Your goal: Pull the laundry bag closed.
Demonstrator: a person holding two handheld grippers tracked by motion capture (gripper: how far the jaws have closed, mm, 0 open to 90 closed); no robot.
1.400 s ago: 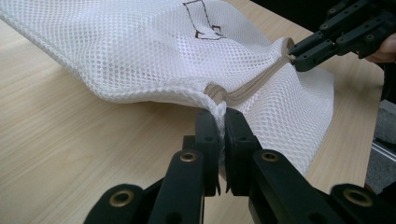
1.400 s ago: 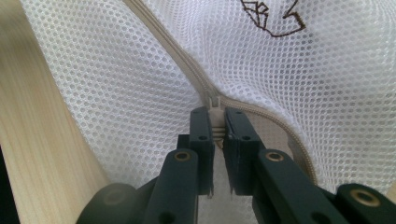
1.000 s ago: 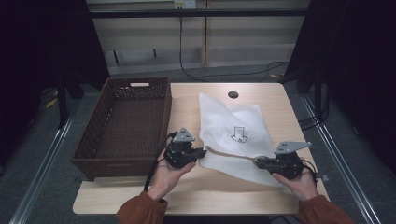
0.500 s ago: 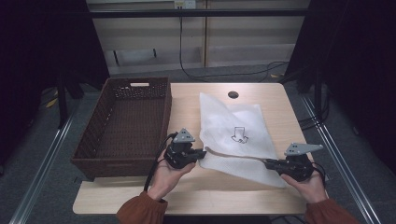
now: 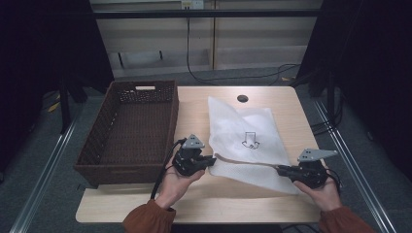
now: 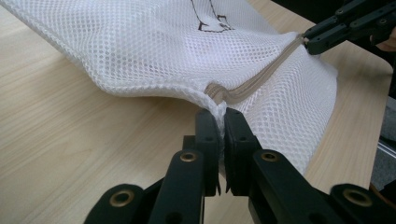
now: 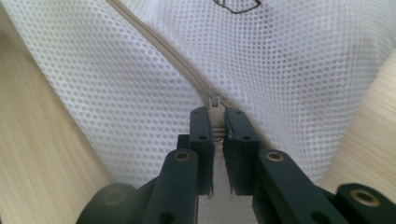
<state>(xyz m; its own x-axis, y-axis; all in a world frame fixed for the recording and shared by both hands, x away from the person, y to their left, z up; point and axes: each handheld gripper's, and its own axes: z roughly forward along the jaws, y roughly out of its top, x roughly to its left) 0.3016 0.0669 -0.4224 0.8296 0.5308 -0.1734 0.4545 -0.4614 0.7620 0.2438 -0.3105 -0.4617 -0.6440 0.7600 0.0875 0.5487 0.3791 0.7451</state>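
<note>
Mesh bag [image 5: 245, 141] flat on worktop [image 5: 194, 104], right of basket [image 5: 128, 128]. My left fingers [image 6: 220, 122] clamped on its near corner at the zipper [image 6: 252, 86] end. My right fingers [image 7: 215, 121] pinching the zipper pull [image 7: 215, 106]; both closed, zipper stretched between them

No words, brand names or numbers could be read anywhere. The one sign was a dark outline drawing printed on the white mesh laundry bag [image 5: 248, 133] that lay on the counter [image 5: 194, 194]: in the high view it looked like a downward-pointing block arrow [image 5: 250, 140]. The left gripper view caught a corner of that outline [image 6: 212, 21] and the right gripper view its edge [image 7: 238, 5], both too cropped to make out further.
</note>
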